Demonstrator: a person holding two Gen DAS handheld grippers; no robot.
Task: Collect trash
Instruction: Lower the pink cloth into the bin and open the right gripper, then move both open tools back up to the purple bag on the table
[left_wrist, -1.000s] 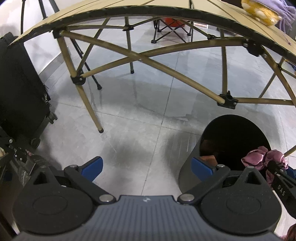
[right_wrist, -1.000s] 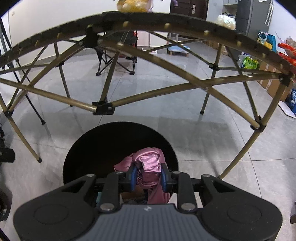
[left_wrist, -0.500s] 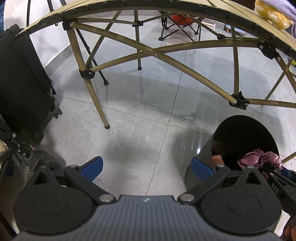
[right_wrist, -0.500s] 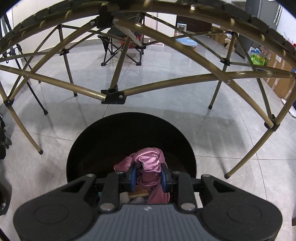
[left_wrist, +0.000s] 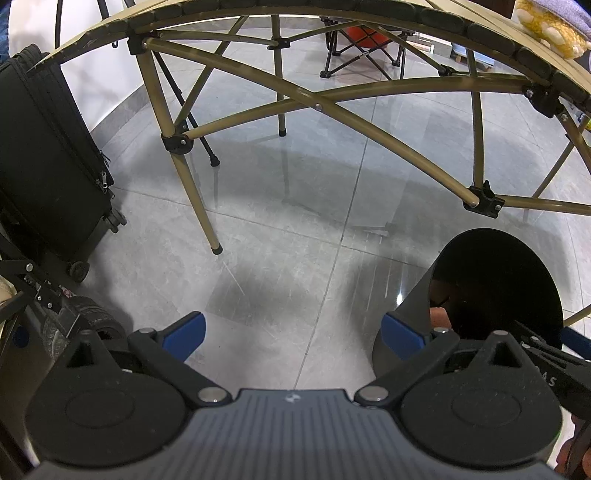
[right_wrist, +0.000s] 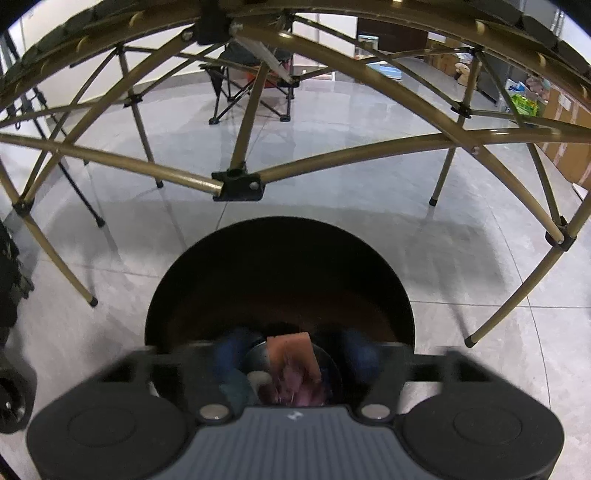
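I'm opening the right gripper over the black bin so the pink wrapper drops in w/ the other trash, nothing pinched now, while I'm holding the left gripper wide apart & empty beside it.

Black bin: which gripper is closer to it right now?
Right. The right gripper hangs directly over the black bin's mouth, jaws opening, blurred pink item below them. The left gripper is open over bare floor beside the bin.
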